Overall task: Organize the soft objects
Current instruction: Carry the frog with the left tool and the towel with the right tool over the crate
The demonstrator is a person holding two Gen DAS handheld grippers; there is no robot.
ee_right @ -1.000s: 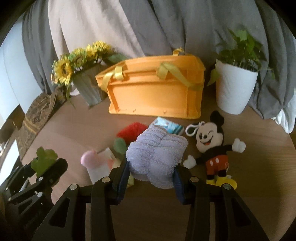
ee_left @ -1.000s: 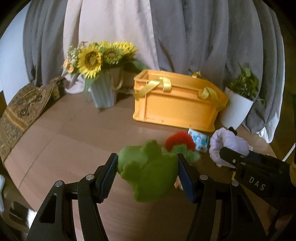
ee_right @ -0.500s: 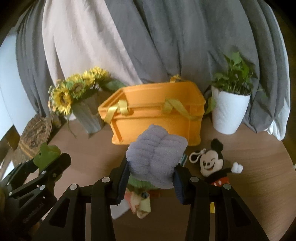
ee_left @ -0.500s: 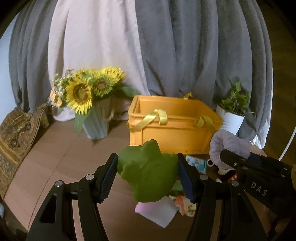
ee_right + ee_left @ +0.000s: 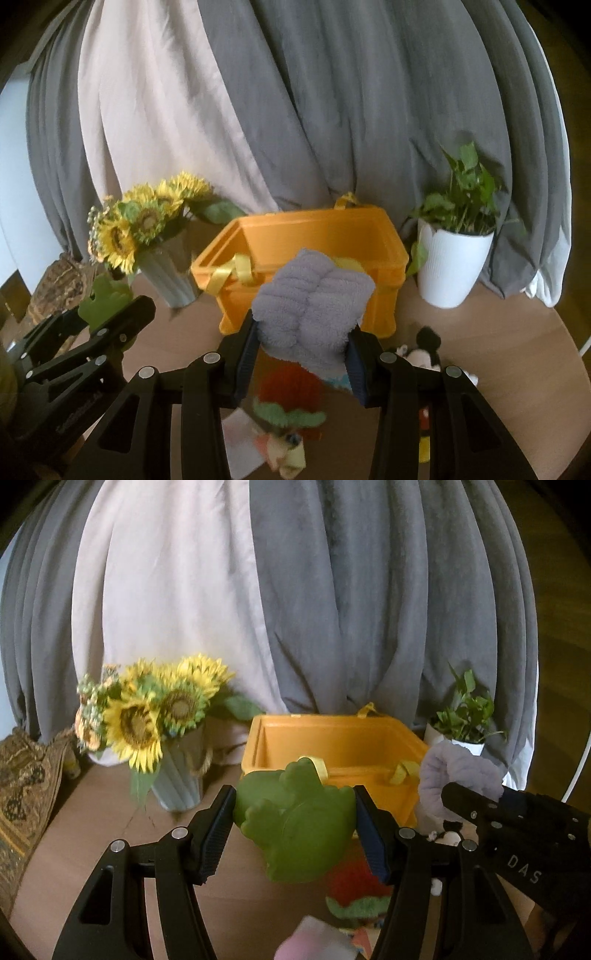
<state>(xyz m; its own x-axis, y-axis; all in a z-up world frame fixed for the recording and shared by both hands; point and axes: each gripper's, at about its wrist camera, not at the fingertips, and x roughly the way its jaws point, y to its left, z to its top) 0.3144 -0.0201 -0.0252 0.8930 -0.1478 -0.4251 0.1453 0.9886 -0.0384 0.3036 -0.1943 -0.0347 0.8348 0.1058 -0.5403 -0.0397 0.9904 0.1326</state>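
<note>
Left gripper (image 5: 293, 834) fingers clamped on green soft toy (image 5: 295, 823), right gripper (image 5: 301, 354) fingers clamped on lilac towel (image 5: 314, 306), both held above the desk (image 5: 110, 830) with the orange crate (image 5: 314, 236) at twelve o'clock.

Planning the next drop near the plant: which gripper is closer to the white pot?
Right. The right gripper, shut on the towel, has the white pot just to its right. The left gripper, holding the green toy, sits farther left.
</note>
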